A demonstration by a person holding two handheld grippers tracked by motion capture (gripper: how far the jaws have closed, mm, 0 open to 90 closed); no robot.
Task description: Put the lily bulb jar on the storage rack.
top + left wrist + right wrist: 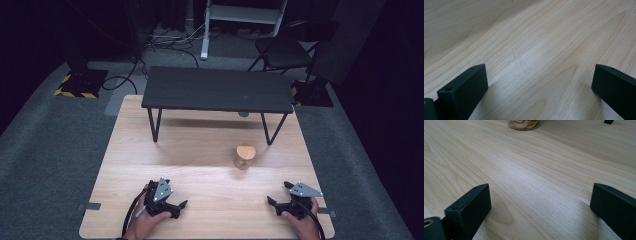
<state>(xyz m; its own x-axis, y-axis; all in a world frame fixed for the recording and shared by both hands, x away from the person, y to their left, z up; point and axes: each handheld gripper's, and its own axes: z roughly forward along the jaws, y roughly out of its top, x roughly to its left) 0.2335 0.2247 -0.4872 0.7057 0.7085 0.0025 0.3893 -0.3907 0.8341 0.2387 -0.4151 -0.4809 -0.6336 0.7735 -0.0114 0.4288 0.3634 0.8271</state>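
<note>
Right hand-held gripper (279, 196) and left hand-held gripper (176, 194) gape empty; the jar (244, 157) stands well ahead, between them.

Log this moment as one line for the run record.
left hand-held gripper: open, empty | right hand-held gripper: open, empty | round glass jar with wooden lid: upright, untouched | light wooden table

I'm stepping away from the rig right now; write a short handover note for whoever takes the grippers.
Left gripper: open, empty, low over the light wooden table, near edge.
Right gripper: open, empty, also at the near edge.
Small clear glass jar with round wooden lid: upright mid-table, right of centre, in front of the black low bench; pale pieces inside.
Done: nothing visible; jar untouched.
Left: probably reaching for the jar, the right gripper being nearer.
</note>
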